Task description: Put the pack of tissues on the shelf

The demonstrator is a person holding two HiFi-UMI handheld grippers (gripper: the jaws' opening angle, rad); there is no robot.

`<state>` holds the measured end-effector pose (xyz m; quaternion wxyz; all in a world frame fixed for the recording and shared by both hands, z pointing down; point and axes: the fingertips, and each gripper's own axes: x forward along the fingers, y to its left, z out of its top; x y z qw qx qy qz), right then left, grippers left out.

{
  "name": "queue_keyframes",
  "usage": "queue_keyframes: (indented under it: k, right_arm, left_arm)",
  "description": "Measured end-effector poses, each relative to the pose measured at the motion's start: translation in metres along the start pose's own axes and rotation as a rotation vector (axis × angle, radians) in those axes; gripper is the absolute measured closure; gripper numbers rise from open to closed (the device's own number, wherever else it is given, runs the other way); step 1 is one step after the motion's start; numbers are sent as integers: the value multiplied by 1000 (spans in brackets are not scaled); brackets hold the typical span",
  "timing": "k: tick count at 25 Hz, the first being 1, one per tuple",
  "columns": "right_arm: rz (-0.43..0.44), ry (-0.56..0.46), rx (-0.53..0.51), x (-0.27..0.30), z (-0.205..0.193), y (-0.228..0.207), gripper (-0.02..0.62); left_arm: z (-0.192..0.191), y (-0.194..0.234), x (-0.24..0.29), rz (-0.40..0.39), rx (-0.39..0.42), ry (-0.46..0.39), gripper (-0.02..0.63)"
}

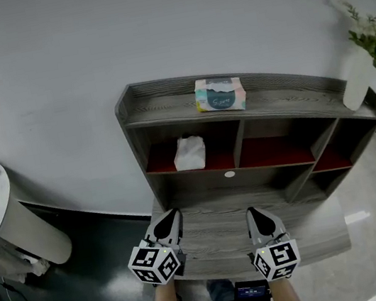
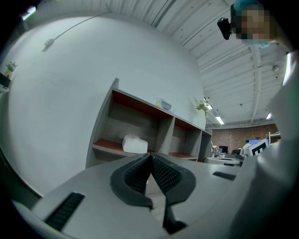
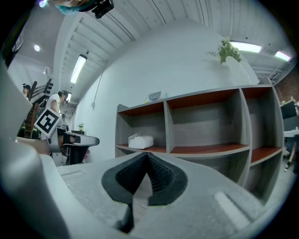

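Two hand-held grippers hover side by side over the grey wooden ledge [image 1: 217, 231] of a shelf unit [image 1: 145, 143], both pointing at its open compartments. The left gripper [image 1: 173, 216] has its ribbed black jaws pressed together with nothing between them, and the right gripper [image 1: 253, 212] is closed and empty the same way.

The pack of tissues [image 1: 220, 95] lies flat on the unit's top board, well ahead of and above both grippers, slightly left of the right gripper's line. Its long axis runs side to side, along the board's front edge and across the direction the jaws point. Its teal printed face is turned up and towards the grippers.

A white soft bundle [image 1: 189, 153] sits in the left red-floored compartment, straight ahead of the left gripper. A white vase with a green plant [image 1: 356, 77] stands at the top board's far right, beyond the right gripper.
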<state>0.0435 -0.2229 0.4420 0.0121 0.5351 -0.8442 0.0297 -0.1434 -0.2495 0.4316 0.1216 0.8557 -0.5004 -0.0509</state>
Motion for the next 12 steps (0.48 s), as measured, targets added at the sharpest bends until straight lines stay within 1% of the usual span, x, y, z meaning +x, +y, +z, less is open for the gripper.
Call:
queue_keyframes:
  k: [12]
  right_arm:
    - [0,2,-4,2,1,0,592]
  left_arm:
    - [2,3,0,2,-2,-7,598]
